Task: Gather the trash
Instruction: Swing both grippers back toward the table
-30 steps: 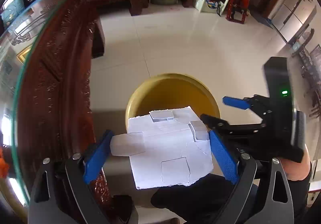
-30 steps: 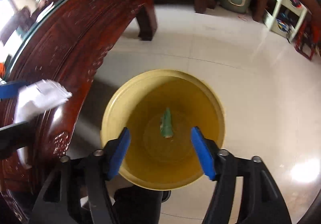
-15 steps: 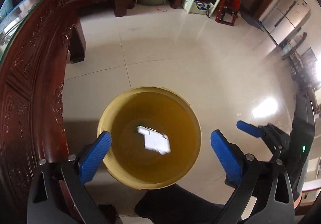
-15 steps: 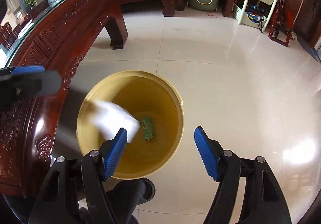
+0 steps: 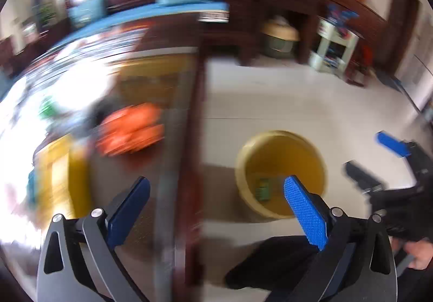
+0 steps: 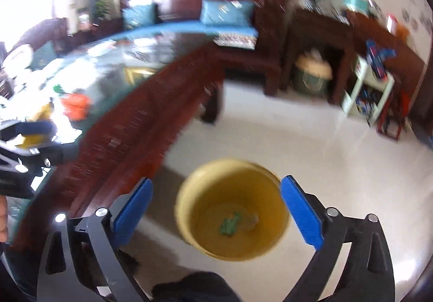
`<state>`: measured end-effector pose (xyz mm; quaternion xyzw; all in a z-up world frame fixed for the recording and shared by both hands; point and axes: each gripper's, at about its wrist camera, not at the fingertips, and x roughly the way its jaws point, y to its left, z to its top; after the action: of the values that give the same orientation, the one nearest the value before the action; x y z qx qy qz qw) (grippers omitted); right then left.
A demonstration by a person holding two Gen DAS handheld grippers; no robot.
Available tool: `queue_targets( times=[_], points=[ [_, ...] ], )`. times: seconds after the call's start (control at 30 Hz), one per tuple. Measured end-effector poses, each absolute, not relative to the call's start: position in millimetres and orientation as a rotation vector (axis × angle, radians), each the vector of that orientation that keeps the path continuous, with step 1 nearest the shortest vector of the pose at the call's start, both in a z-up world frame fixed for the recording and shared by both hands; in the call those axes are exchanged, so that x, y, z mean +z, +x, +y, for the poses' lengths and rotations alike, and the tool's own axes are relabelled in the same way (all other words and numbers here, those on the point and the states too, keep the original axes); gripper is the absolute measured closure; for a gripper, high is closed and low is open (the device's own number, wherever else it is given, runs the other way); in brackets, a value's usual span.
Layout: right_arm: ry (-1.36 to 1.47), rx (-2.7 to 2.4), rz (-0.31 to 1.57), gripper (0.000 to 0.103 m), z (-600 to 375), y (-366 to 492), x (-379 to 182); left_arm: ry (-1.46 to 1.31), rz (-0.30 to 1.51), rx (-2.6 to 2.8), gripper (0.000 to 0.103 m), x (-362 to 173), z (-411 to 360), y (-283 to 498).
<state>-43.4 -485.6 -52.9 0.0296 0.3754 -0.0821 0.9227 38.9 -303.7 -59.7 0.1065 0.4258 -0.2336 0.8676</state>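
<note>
One green scrap (image 6: 230, 224) (orientation blurred) in yellow bucket (image 6: 189, 220).

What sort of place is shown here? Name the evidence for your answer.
Most likely a home living room: a dark carved wooden sofa with blue cushions, a glass-topped wooden table, and a yellow bin on the tiled floor.

Glossy tiled floor (image 6: 311, 139), dark carved wooden table (image 6: 151, 123), glass-topped.

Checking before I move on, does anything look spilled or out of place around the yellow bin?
Nothing stands out. The yellow bin stands upright on the tiled floor with green trash inside; no litter shows around it, though both views are motion-blurred.
</note>
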Motion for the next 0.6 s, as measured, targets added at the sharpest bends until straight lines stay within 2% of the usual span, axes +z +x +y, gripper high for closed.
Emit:
queue_targets(
  times=[0.43, 0.6],
  points=[
    [-0.056, 0.041, 0.666, 0.008, -290, -24, -5, -0.044, 0.731, -0.063, 0.004, -40, -85, 14],
    [-0.013, 0.093, 0.722, 0.008, -254, -4, -8, -0.129, 0.729, -0.033, 0.004, -44, -35, 21]
  ],
)
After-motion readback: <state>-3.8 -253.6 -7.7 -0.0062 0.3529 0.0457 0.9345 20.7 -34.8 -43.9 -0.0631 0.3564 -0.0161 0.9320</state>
